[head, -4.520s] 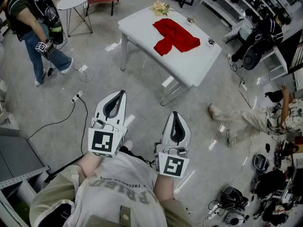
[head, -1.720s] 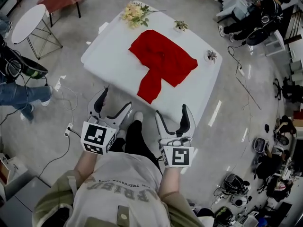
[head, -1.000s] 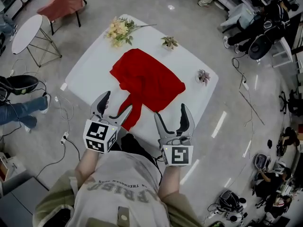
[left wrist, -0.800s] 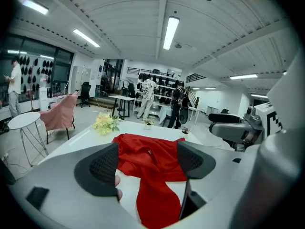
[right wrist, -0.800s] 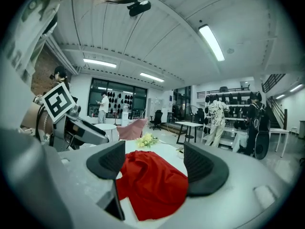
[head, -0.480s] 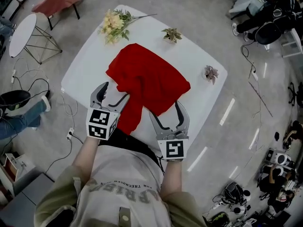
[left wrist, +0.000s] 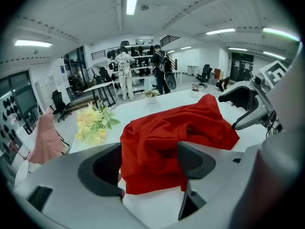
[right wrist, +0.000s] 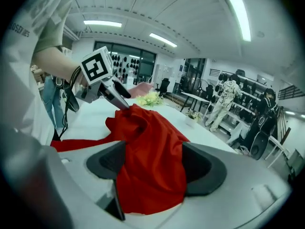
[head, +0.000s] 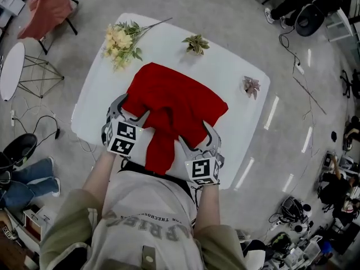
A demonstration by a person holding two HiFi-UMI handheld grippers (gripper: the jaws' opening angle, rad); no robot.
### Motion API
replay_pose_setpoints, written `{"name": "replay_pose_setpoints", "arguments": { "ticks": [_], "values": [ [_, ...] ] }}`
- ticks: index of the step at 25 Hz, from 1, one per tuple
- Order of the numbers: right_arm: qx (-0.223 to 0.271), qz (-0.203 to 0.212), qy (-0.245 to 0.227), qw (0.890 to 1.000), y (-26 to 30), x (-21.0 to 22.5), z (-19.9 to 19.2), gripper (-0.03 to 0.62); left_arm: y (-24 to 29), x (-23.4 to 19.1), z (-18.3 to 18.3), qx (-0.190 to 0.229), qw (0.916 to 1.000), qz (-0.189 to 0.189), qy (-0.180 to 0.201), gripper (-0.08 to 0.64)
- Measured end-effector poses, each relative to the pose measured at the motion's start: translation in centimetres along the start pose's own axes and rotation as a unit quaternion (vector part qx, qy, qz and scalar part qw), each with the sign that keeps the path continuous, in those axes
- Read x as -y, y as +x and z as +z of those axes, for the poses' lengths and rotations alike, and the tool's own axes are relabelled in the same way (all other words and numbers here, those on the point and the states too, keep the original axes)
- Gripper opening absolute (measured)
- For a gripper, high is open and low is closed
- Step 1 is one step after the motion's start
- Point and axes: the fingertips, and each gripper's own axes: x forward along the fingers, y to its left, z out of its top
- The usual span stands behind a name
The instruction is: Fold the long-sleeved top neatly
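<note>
Crumpled red long-sleeved top (head: 174, 103) lay on white table (head: 236, 83); left gripper (head: 130, 110) and right gripper (head: 196, 135) gaped wide astride it; second sleeve was hidden.

Curved grey lettering (head: 147, 228) runs across the person's shirt (head: 140, 207) at the bottom centre of the head view, upside down and too blurred to read.

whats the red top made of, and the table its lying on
The red top looks like a soft, thin, matte fabric, perhaps a cotton-type jersey: it bunches into loose, rounded folds without shine. The exact fibre can't be told. The table looks hard and smooth, perhaps laminate or painted board: an even white surface with no grain.
</note>
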Motion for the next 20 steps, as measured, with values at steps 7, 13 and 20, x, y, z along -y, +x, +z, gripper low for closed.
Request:
{"name": "replay_pose_setpoints", "arguments": {
  "ticks": [7, 13, 20],
  "values": [
    [-0.082, 0.021, -0.044, 0.995, 3.5, -1.8, -2.7, 0.353, 3.4, -0.7, -1.0, -0.039, 0.9956, -0.065, 0.054, 0.364],
    [-0.131, 0.01, -0.074, 0.989, 4.2, -2.1, -4.2, 0.189, 3.7, -0.5, -1.4, -0.048, 0.9882, -0.109, 0.097, 0.218],
    [-0.118, -0.044, -0.007, 0.992, 2.1, 1.0, -3.9, 0.018, 2.5, -2.3, 0.1, 0.001, 0.9905, -0.09, 0.104, 0.05]
  ]
}}
